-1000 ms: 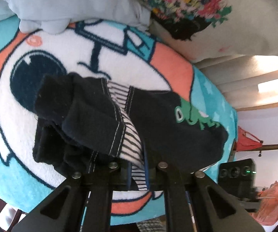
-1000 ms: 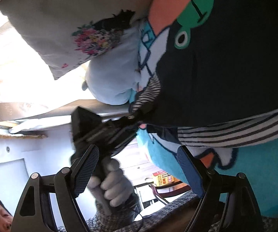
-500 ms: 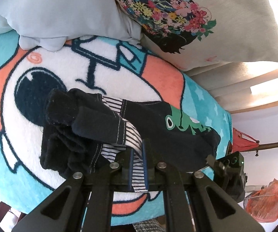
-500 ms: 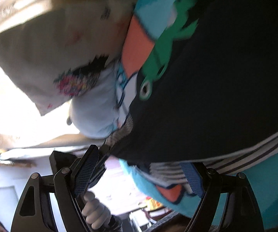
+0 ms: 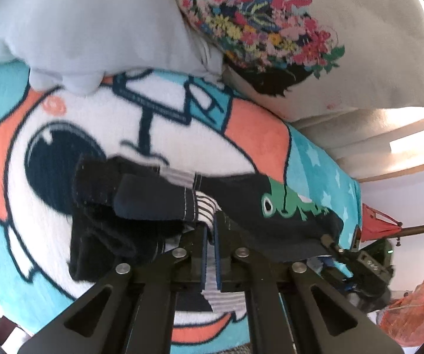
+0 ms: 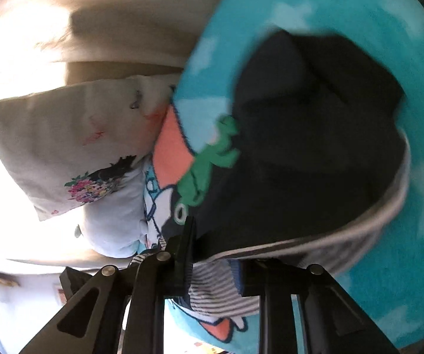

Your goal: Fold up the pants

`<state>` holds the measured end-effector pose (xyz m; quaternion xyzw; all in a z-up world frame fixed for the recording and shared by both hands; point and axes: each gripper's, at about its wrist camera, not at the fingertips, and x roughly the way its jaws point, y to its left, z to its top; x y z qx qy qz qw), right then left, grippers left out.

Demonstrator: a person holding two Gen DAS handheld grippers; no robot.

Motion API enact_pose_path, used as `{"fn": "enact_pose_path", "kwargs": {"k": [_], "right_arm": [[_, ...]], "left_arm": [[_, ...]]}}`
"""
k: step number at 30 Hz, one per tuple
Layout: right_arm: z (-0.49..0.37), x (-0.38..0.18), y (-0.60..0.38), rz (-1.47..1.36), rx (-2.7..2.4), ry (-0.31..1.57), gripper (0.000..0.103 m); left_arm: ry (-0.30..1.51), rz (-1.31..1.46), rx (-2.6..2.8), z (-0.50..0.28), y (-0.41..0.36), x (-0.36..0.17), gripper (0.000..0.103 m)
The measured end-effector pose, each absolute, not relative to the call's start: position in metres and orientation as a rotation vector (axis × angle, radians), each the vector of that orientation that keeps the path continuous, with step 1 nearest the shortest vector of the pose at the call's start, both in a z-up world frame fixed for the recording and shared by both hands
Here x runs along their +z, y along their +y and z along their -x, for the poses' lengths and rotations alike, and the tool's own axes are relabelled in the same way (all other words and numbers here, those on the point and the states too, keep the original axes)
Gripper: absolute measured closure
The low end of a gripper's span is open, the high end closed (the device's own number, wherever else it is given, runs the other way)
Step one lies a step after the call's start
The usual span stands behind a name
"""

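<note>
Small dark navy pants (image 5: 241, 206) with a green frog print and a striped waistband lie bunched on a cartoon blanket (image 5: 64, 118). My left gripper (image 5: 209, 230) is shut on the striped waistband at the pants' near edge. In the right wrist view the same pants (image 6: 315, 147) fill the upper right. My right gripper (image 6: 215, 253) has its jaws closed in on the striped waistband (image 6: 212, 292), which is pinched between them. The right gripper also shows in the left wrist view (image 5: 333, 244) at the pants' right edge.
A pale blue pillow (image 5: 94, 23) and a cream pillow with a flower print (image 5: 300, 44) lie at the blanket's far edge. The blanket's edge drops off at the right, with a red object (image 5: 377, 224) and an orange bag (image 5: 407, 315) beyond.
My right gripper has gone from wide open to closed on the striped waistband. My left gripper has stayed shut on the waistband and moved back a little, stretching the pants.
</note>
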<state>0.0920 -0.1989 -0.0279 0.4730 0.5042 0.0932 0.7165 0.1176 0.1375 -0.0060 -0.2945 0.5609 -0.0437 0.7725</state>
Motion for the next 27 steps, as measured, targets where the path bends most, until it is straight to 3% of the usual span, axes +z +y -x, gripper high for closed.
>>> {"fn": "enact_pose_path", "kwargs": {"k": [7, 16, 20, 27], "right_arm": [[-0.155, 0.012, -0.184, -0.857, 0.239, 1.088, 0.079], [-0.234, 0.021, -0.151, -0.600, 0.208, 1.117, 0.078], [-0.250, 0.018, -0.152, -0.562, 0.155, 1.125, 0.053], [-0.241, 0.032, -0.168, -0.564, 0.169, 1.093, 0.047]], "left_arm": [[1.159, 0.548, -0.006, -0.162, 0.143, 0.003, 0.099], [1.156, 0.534, 0.070, -0.193, 0.163, -0.011, 0.093], [1.148, 0.539, 0.060, -0.192, 0.172, -0.004, 0.090], [1.126, 0.580, 0.033, -0.180, 0.194, 0.011, 0.089]]}}
